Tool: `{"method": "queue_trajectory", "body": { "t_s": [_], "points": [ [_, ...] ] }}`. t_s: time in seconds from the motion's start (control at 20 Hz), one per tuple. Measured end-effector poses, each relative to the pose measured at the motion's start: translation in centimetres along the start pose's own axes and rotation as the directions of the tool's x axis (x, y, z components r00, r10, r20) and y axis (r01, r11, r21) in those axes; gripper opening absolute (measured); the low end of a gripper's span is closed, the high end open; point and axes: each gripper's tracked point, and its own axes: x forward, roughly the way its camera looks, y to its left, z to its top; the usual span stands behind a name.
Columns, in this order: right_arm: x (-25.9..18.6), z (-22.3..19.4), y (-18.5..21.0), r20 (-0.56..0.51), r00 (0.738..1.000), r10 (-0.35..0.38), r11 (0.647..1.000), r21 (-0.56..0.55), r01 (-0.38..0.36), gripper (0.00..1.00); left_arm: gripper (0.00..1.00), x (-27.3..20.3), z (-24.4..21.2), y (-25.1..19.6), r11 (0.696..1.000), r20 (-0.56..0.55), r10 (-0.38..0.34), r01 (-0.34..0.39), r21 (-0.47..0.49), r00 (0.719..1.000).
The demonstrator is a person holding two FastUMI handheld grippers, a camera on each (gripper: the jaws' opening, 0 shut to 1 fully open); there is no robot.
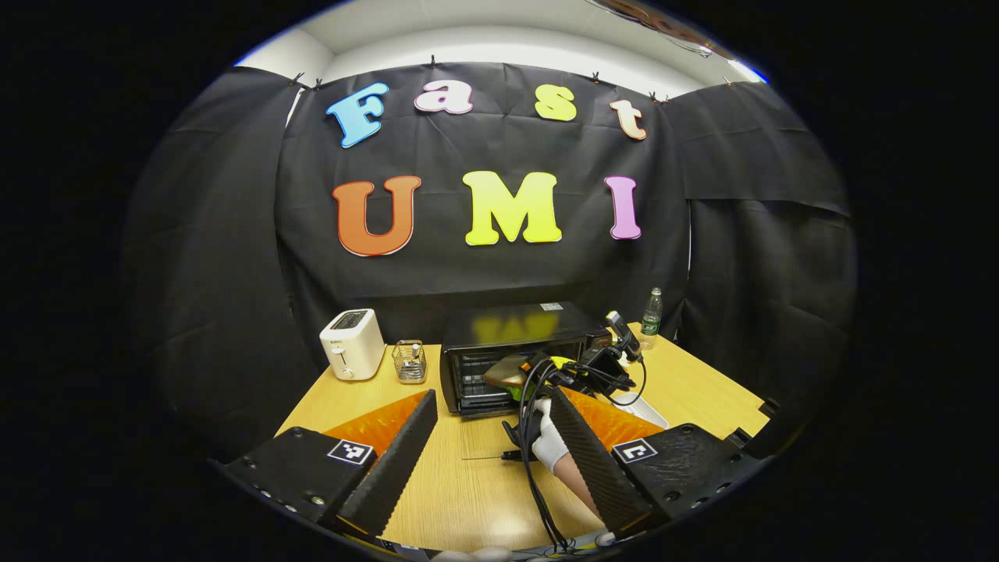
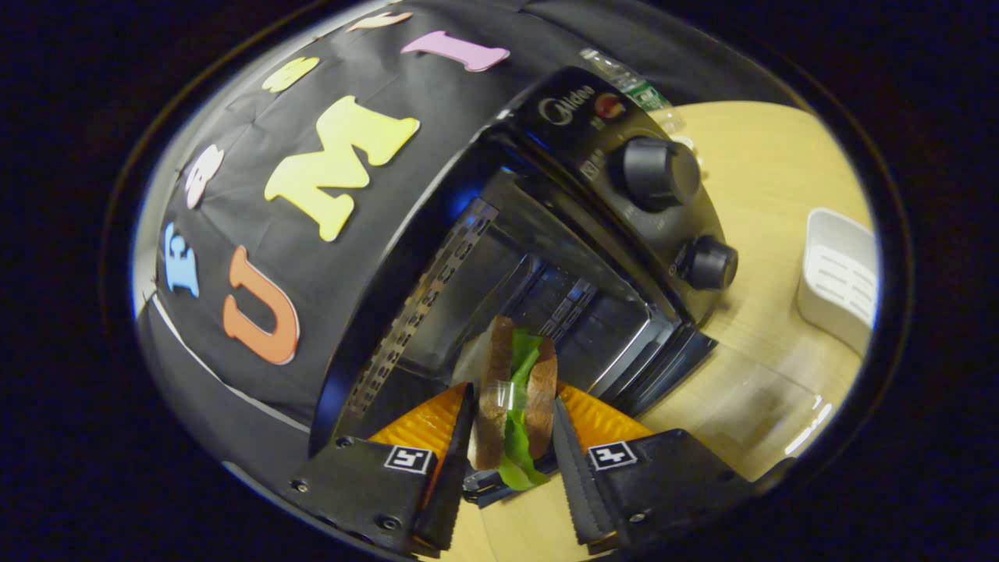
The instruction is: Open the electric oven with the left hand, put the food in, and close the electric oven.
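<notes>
At the oven (image 2: 546,257) mouth, the right gripper (image 2: 511,437) has its jaws clamped on the sandwich (image 2: 515,398); left gripper (image 1: 488,453) jaws apart over the bench (image 1: 468,499). Tilted like that, it could clip the rack or shed lettuce.

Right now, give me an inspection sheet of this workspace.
Surface: light wooden table, bare in front of the oven.
Job's things: black electric oven with its door open; sandwich of brown bread and green lettuce held at the oven mouth.
Clutter: white toaster, small wire basket, clear plastic bottle, white plastic tray.
Grippers: left gripper open, fingers wide apart, holding nothing; right gripper shut on the sandwich.
Cables: black cables trail from the right gripper across a gloved hand.
Surroundings: black cloth booth wall.
</notes>
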Motion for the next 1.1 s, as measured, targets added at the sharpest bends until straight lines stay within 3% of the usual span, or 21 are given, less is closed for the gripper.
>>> {"method": "queue_trajectory", "body": {
  "t_s": [0.1, 0.15, 0.2, 0.35, 0.55, 0.7, 0.75, 0.95, 1.0, 1.1],
  "points": [
    [-0.3, 0.3, -0.5, -0.005, 0.999, -0.035, 0.993, -0.114, 0.034, 0.68, 0.95, 0.0, 0.1, -0.2, 1.000, 0.008, -0.003, 0.003, -0.006, 1.000],
    [-0.5, 0.4, -0.6, 0.002, 0.999, -0.048, 0.986, -0.162, 0.048, 1.00, 0.95, 0.1, 0.1, -0.2, 1.000, 0.009, -0.004, 0.004, -0.009, 1.000],
    [-0.9, 0.6, -0.9, 0.012, 0.999, -0.052, 0.980, -0.191, 0.053, 0.92, 0.95, 0.2, 0.2, -0.2, 1.000, 0.012, -0.002, 0.002, -0.013, 1.000],
    [-1.9, 1.9, -1.1, 0.050, 0.998, -0.049, 0.953, -0.295, 0.062, 0.97, 0.95, 0.3, 0.1, -0.2, 1.000, 0.014, 0.003, -0.002, -0.023, 1.000],
    [-4.9, 3.0, -0.6, 0.034, 0.999, -0.010, 0.932, -0.361, 0.021, 0.94, 0.96, 0.6, 0.2, 0.3, 1.000, 0.040, 0.021, -0.021, -0.009, 0.999],
    [-9.5, 5.8, -0.3, 0.042, 0.999, 0.022, 0.883, -0.469, 0.000, 0.97, 0.96, 1.0, 0.0, 0.7, 0.999, 0.052, 0.039, -0.038, -0.015, 0.998],
    [-11.3, 7.1, 0.0, 0.056, 0.998, 0.043, 0.862, -0.507, -0.008, 0.94, 0.96, 1.2, -0.3, 0.8, 0.999, 0.053, 0.047, -0.046, -0.016, 0.997],
    [-18.5, 13.7, -0.3, 0.126, 0.988, 0.086, 0.769, -0.639, 0.014, 0.94, 0.96, 2.1, -1.9, 0.9, 0.998, 0.040, 0.068, -0.067, -0.020, 0.997],
    [-20.1, 15.4, -0.7, 0.140, 0.986, 0.096, 0.746, -0.665, 0.022, 0.98, 0.96, 2.3, -2.4, 0.9, 0.997, 0.032, 0.078, -0.077, -0.015, 0.996],
    [-23.1, 18.0, -1.6, 0.135, 0.985, 0.106, 0.732, -0.682, 0.015, 0.94, 0.96, 2.9, -3.6, 0.5, 0.996, 0.019, 0.092, -0.092, -0.014, 0.996]
  ]
}}
